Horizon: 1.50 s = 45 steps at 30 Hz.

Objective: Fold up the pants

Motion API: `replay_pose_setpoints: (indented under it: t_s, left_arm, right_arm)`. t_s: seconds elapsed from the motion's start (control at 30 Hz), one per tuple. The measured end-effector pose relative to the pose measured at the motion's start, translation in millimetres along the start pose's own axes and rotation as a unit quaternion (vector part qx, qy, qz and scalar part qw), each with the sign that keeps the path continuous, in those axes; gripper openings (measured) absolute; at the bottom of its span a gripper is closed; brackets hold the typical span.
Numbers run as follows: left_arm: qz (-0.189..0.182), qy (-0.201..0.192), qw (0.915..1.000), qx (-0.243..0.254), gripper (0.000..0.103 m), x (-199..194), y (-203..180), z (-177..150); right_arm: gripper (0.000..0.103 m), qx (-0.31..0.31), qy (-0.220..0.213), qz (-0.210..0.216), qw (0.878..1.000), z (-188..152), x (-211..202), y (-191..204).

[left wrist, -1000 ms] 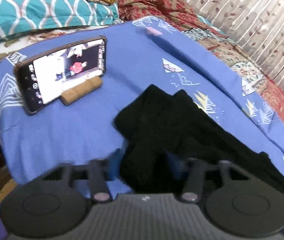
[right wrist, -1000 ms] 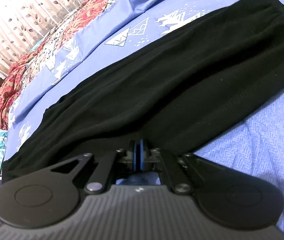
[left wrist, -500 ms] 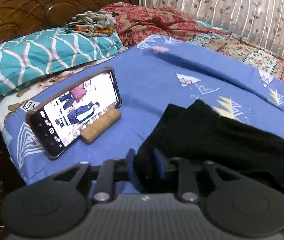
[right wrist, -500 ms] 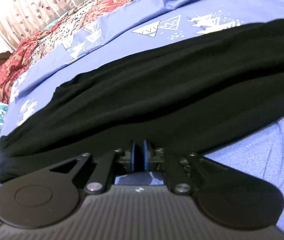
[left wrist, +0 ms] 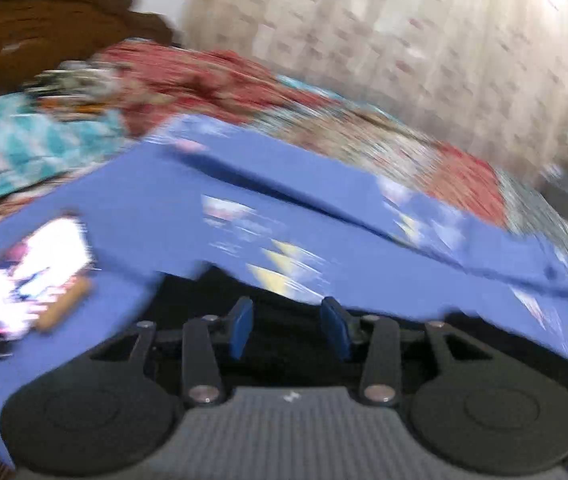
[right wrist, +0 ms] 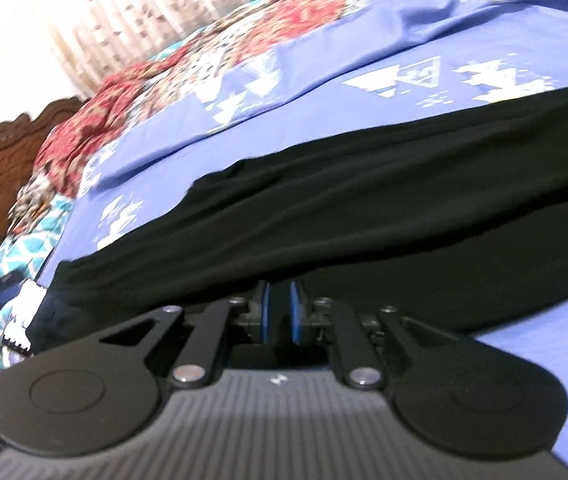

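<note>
Both hand-held grippers letting go of the pants on the bed
Left hand-held gripper [left wrist: 287,327] and right hand-held gripper [right wrist: 280,312] have just been opening, pads clear; black pants [right wrist: 363,216] lying lengthwise on blue bedsheet [right wrist: 463,40], soft, limp, light; I'd be pinching hem or waistband; curtain [left wrist: 403,40] behind

lit phone [left wrist: 30,276], teal pillow [left wrist: 24,148], curtain [left wrist: 403,40]

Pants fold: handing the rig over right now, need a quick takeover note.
Left gripper: jaws just opened, apart over the black pants, nothing pinched.
Right gripper: jaws just parted slightly; the frame does not show whether they grip.
Pants lie in one long band across the blue bedsheet; phone stands at the left.
Done: lengthwise fold, apparently. Left: fold across its length.
</note>
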<state>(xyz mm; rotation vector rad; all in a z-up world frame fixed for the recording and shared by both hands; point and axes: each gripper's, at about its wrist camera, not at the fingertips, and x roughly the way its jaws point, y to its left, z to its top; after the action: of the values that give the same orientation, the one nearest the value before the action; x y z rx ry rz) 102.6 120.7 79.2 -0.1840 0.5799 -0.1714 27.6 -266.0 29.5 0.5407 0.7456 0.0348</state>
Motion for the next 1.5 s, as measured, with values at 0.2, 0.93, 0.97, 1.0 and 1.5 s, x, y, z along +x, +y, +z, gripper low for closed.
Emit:
replay_pose_setpoints:
  t_s: [0.2, 0.93, 0.97, 1.0, 1.5]
  left_arm:
    - [0.07, 0.105, 0.9893, 0.072, 0.032, 56.8, -25.9, -36.1]
    - [-0.095, 0.181, 0.9731, 0.107, 0.031, 66.5, -155.5, -66.7]
    - [-0.083, 0.194, 0.9716, 0.106, 0.031, 74.3, -158.0, -70.2]
    - [-0.075, 0.201, 0.9711, 0.104, 0.03, 78.5, -158.8, -73.0]
    - [-0.039, 0.2, 0.9729, 0.109, 0.031, 84.0, -172.8, -69.0]
  right_arm:
    - [0.012, 0.012, 0.06, -0.001, 0.998, -13.7, 26.0, -3.5]
    - [0.046, 0.263, -0.193, -0.137, 0.935, -12.3, -156.1, -206.2]
    - [0.046, 0.271, -0.202, -0.137, 0.931, -7.4, -150.7, -211.9]
    - [0.046, 0.278, -0.208, -0.136, 0.928, -3.2, -147.5, -223.1]
    - [0.021, 0.265, -0.236, -0.151, 0.923, 45.7, -129.8, -240.6]
